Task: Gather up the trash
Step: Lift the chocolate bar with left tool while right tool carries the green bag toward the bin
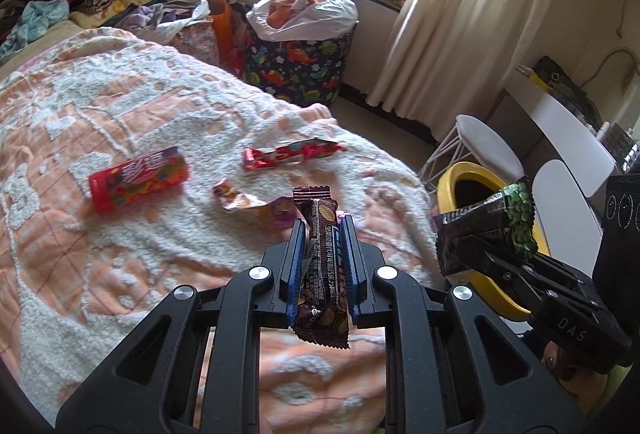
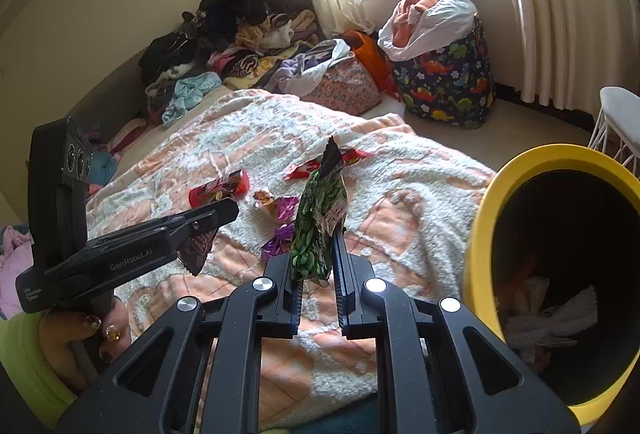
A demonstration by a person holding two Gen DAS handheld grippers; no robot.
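On the blanket (image 1: 120, 106), far left: red candy tube (image 1: 138, 178) lying on its side — rigid, likely to roll, so I'd pinch it across the barrel. Print on it is too blurred to read. Next along, a crumpled pink-purple wrapper (image 1: 248, 204) and a red wrapper (image 1: 292, 153), both flat on the fleece. Thin foil, near weightless, slippery; best taken at a raised crimp or fold, or the pads will just dig into pile.

Centre: left gripper (image 1: 320, 234) is clenched on a brown snack bar wrapper (image 1: 320, 258), held mid-length, both crimped ends sticking out. It carries small white print, not legible. The wrapper looks soft and crushable — grip seems secure.

Right: right gripper (image 2: 316, 254) is clamped on a green snack bag (image 2: 318, 218) at its lower end, bag standing upright, floppy at the top. Gripper bodies read "GenRobot.AI" and "DAS".

Far right: yellow bin (image 2: 480, 234) beside the bed, some trash already inside. Both held pieces are not yet over its mouth.
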